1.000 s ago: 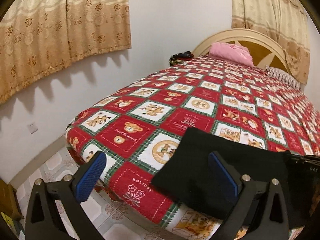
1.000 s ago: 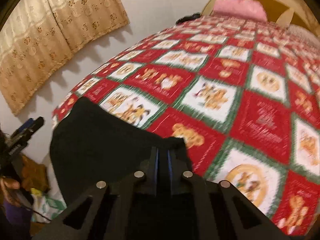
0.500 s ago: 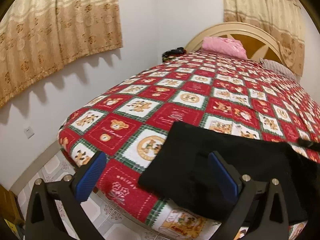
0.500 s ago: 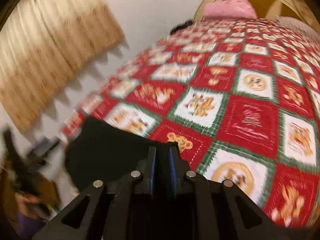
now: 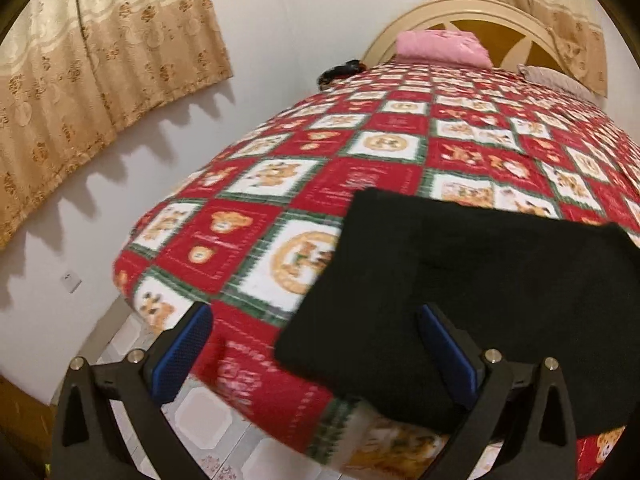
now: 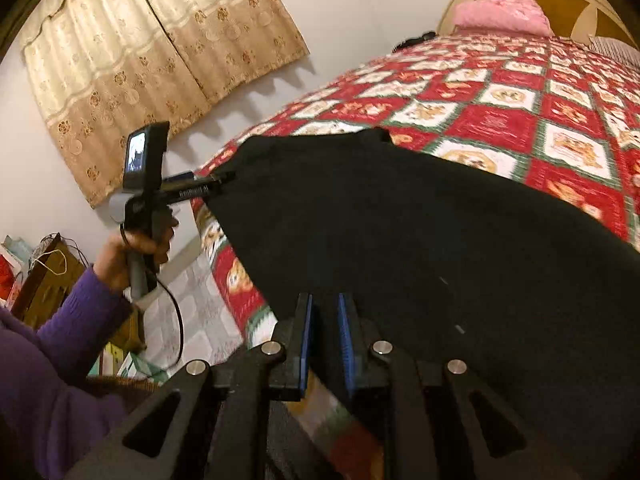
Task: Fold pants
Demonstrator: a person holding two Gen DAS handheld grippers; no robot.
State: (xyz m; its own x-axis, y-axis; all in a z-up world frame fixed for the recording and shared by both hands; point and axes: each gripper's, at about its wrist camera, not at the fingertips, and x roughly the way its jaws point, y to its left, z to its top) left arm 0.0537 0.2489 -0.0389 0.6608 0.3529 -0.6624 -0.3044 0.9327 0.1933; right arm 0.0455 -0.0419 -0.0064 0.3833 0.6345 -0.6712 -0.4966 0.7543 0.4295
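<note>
Blue pads line both grippers. The left gripper [image 5: 316,344] has its jaws wide apart over the bed's near corner, one finger above the bare quilt [image 5: 248,248], the other over the pants [image 5: 460,280], gripping nothing. Seen from the right wrist, its tips [image 6: 224,178] sit right at the pants' far-left corner; whether they touch the cloth I cannot tell. The right gripper [image 6: 324,344] has its jaws nearly together, with a narrow gap between the pads; quilt shows through the gap, and the pants' near edge lies just beside the right pad, so no clamp is visible. The black pants [image 6: 400,232] lie flat as a wide folded slab on the quilt at the bed's foot. A pink pillow [image 5: 442,46] rests by the headboard [image 5: 492,12], well apart from the pants
</note>
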